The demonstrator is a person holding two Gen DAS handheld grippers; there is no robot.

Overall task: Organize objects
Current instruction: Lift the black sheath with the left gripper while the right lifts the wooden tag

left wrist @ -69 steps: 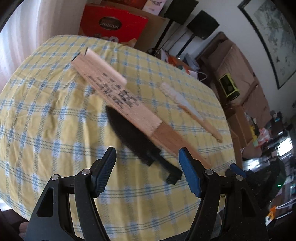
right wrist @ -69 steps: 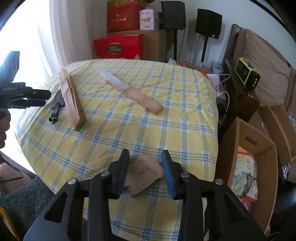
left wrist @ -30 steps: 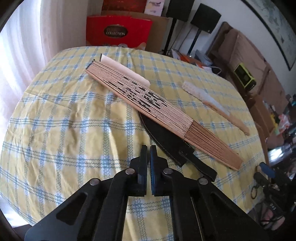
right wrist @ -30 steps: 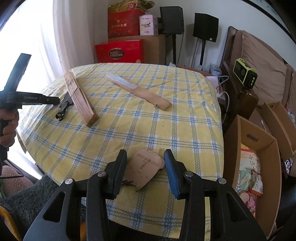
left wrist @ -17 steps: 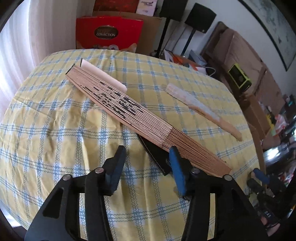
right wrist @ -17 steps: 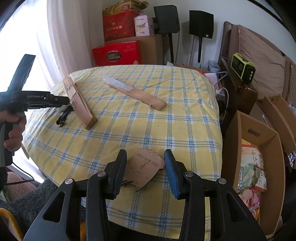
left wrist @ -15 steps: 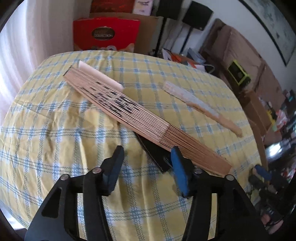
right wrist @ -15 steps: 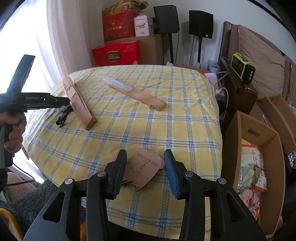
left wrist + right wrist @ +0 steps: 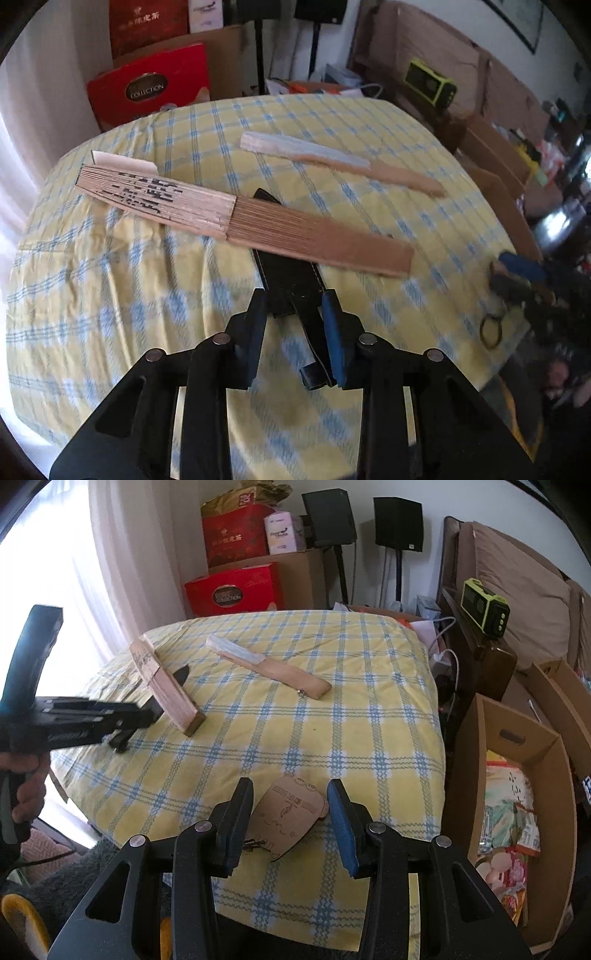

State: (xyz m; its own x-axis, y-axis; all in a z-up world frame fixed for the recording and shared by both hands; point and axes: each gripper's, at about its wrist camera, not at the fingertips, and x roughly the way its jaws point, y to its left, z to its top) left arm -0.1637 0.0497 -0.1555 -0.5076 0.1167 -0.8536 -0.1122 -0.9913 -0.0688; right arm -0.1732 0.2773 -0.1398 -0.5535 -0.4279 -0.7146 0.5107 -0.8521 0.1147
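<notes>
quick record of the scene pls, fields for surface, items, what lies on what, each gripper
surface: table with yellow and blue checked cloth
items: large folded fan; black sheath; small folded fan; wooden cutout tag
stacking: large folded fan lies across the black sheath
left gripper: jaws closing, black sheath's strap end between them, pads not clearly pressing yet
right gripper: part open, straddling the wooden cutout tag; contact unclear
background: red box, open carton of snacks
</notes>
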